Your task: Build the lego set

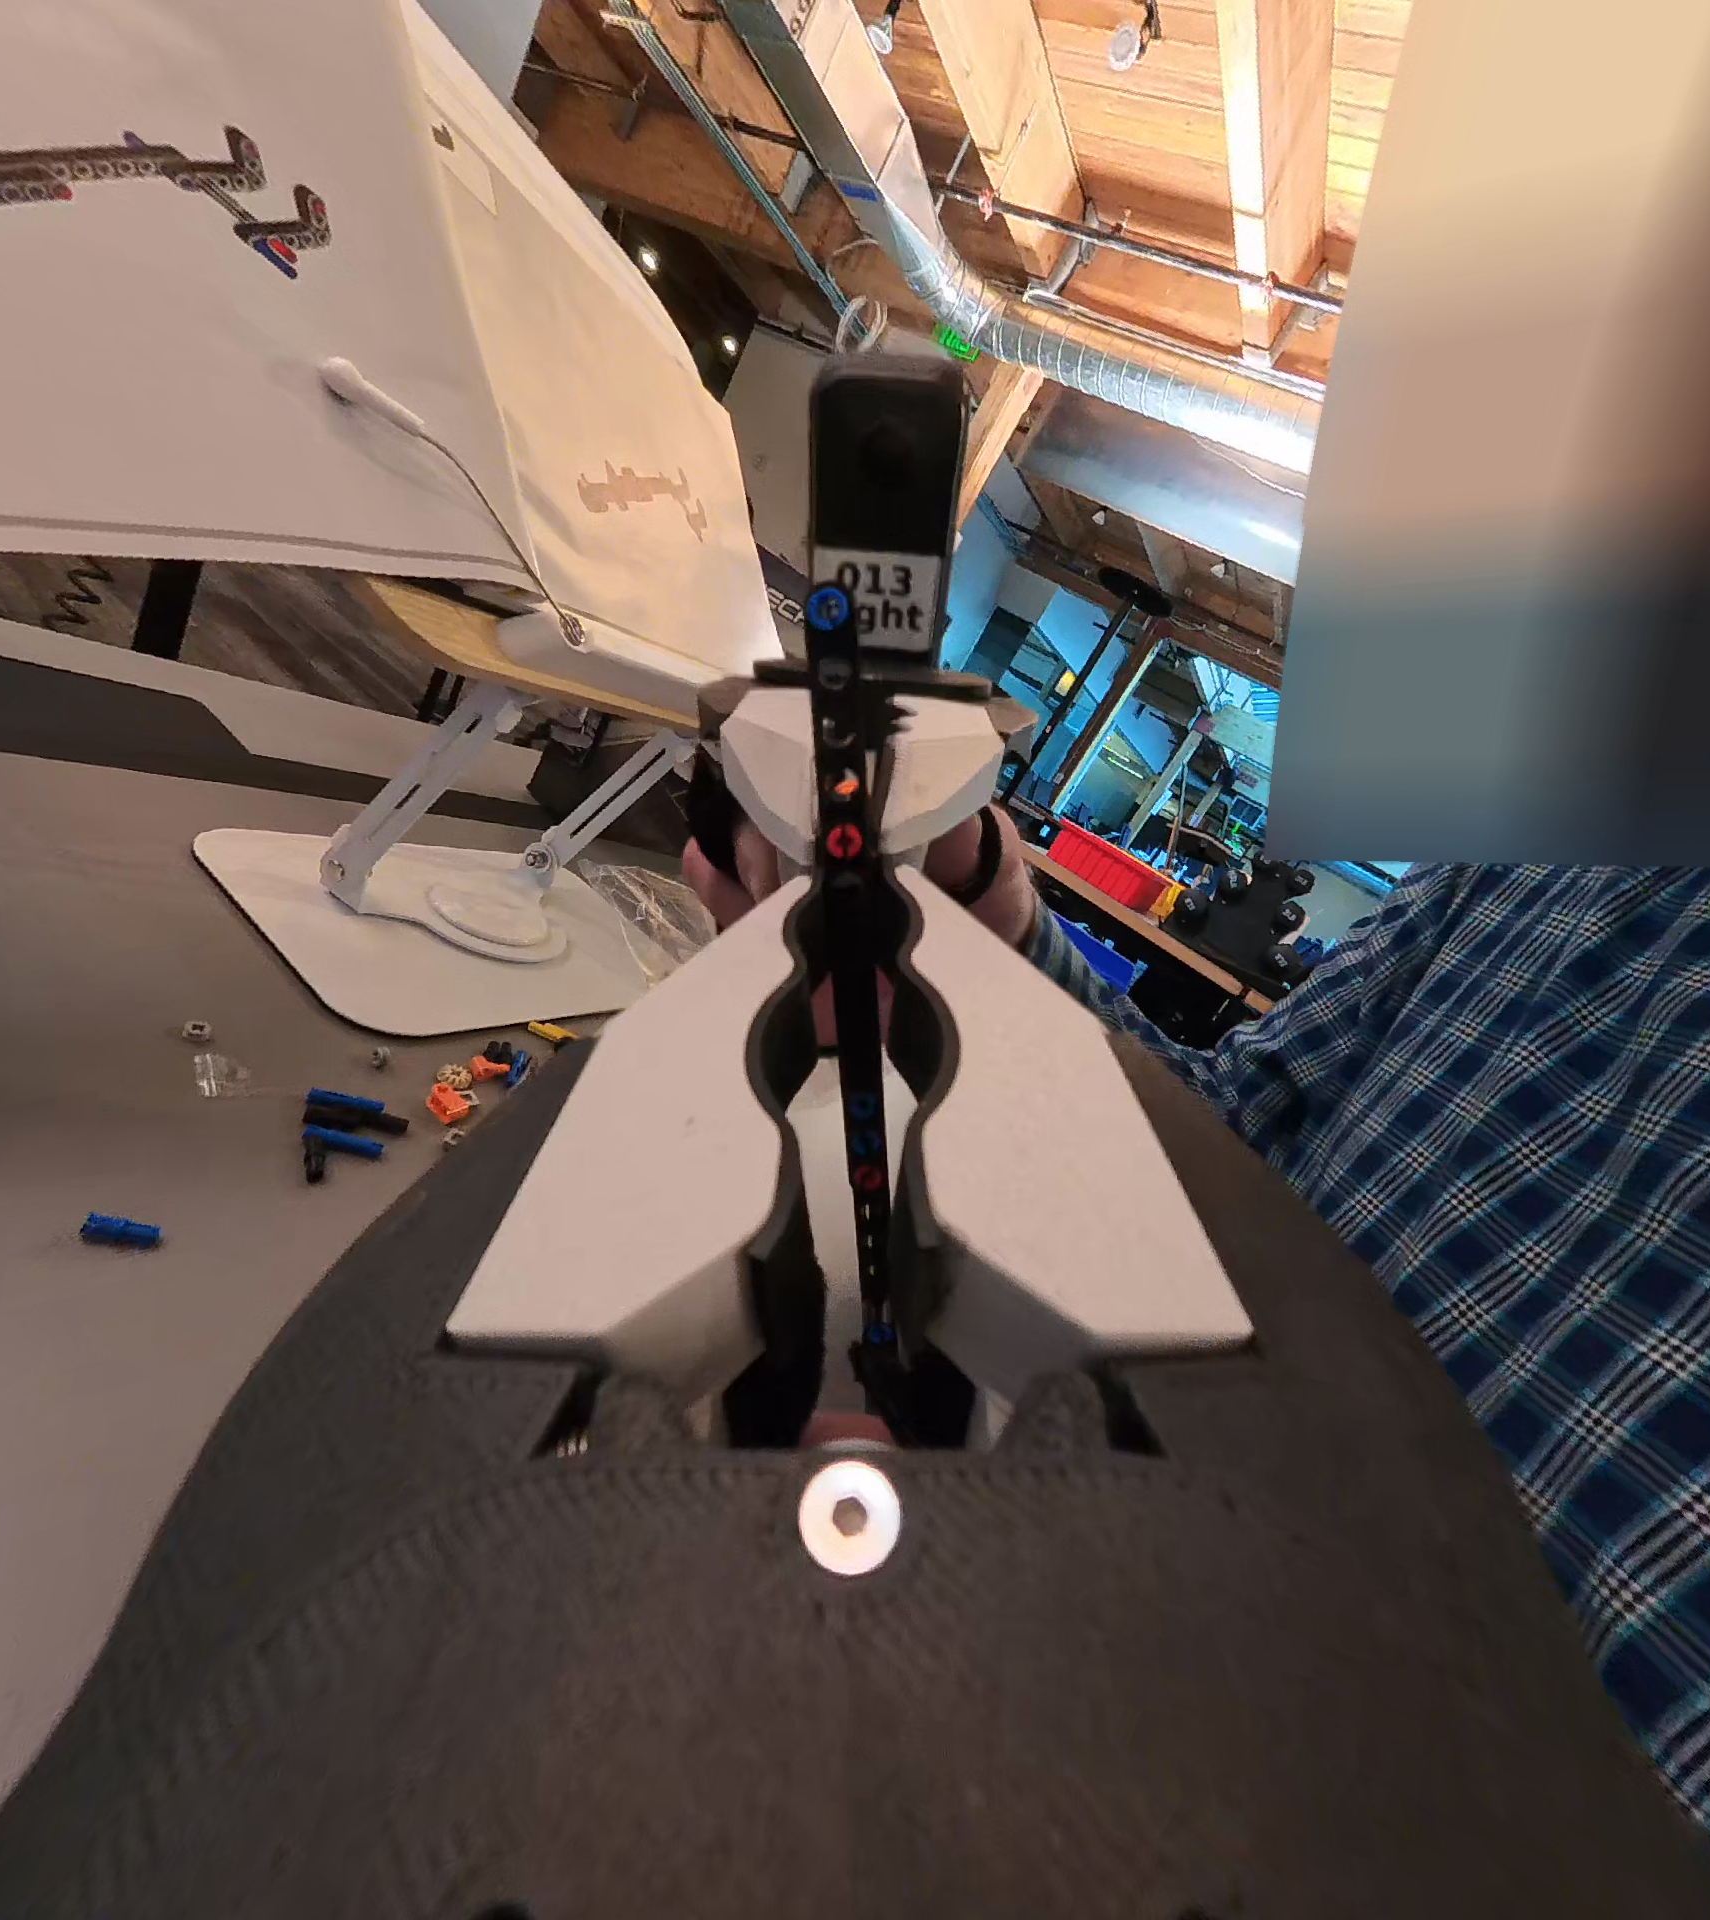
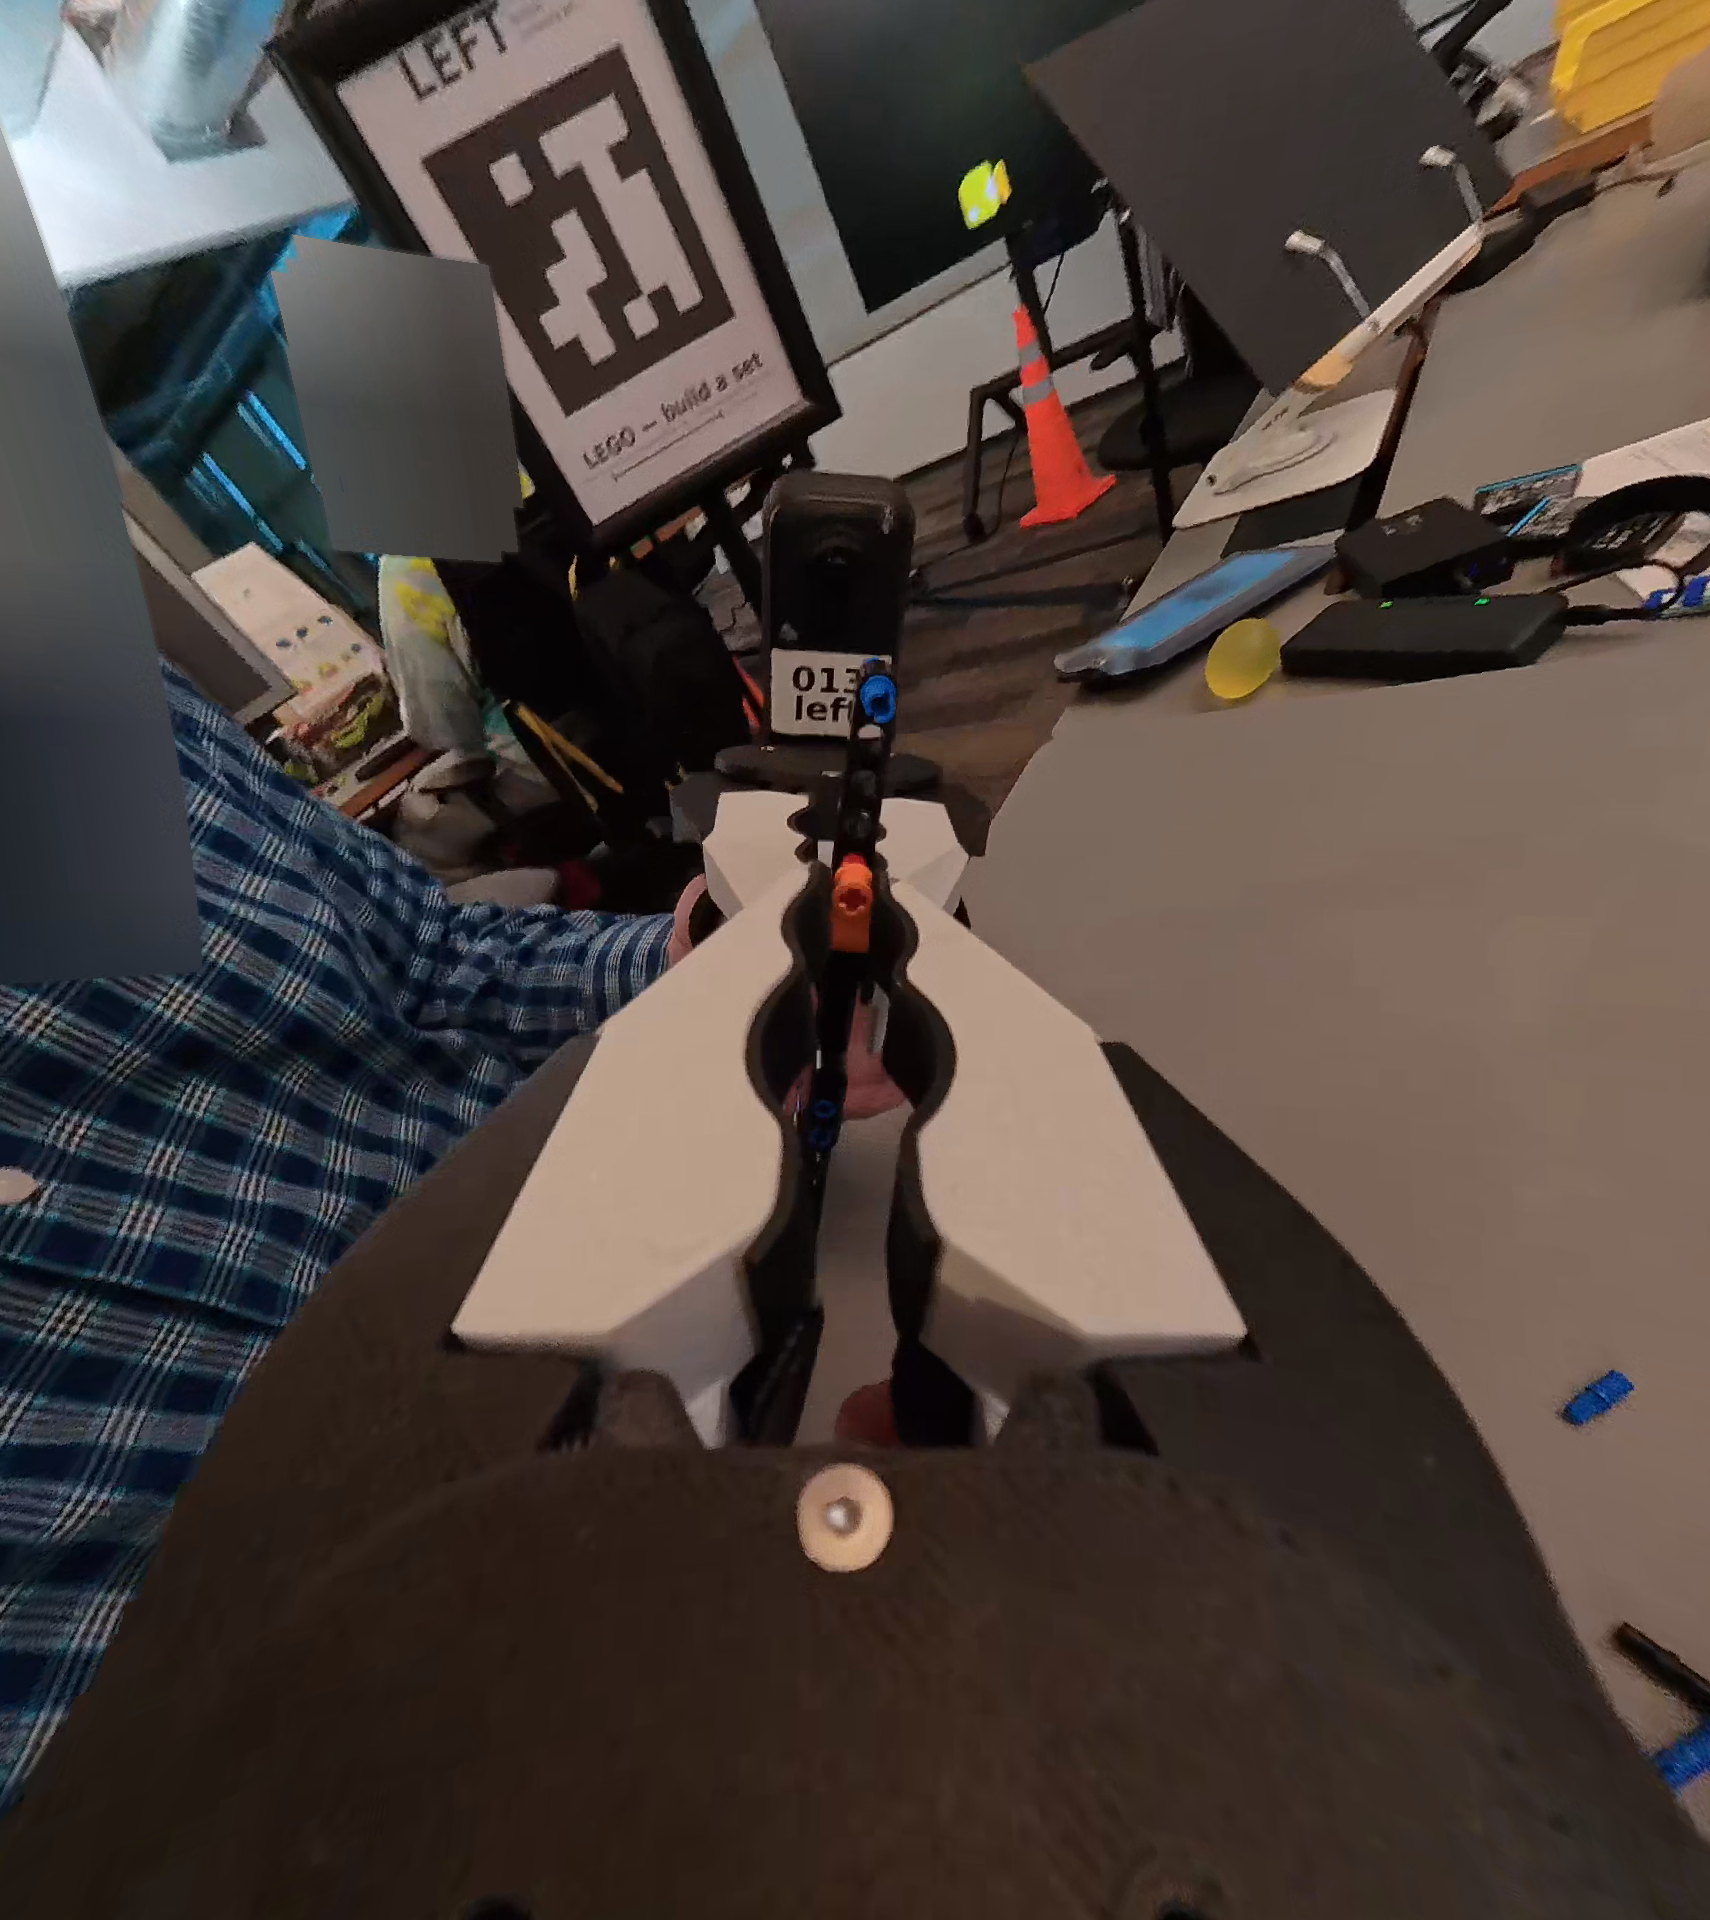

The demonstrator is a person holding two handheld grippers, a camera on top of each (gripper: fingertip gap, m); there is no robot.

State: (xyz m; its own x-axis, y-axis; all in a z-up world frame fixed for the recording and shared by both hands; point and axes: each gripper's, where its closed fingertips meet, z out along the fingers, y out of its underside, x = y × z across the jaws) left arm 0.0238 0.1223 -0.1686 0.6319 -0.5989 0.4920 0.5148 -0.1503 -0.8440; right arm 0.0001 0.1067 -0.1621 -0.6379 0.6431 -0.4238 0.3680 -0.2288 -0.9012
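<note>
Both grippers face each other tip to tip, raised above the grey table [image 1: 51,1403]. The left gripper [image 1: 851,914] and right gripper [image 2: 846,914] each clench one long black lego beam [image 1: 856,997] between their fingers; loose lego pieces [image 1: 352,1122] lie left of the left fingers.

Black lego beam [image 1: 856,987] w/ blue, red, orange pins, held aloft.

Loose pieces [image 1: 352,1117] left — table [image 2: 1350,987] right

Each wrist view was aimed close along its own fingers at the opposite gripper, the black beam assembly [image 1: 856,1039] shared between.
</note>
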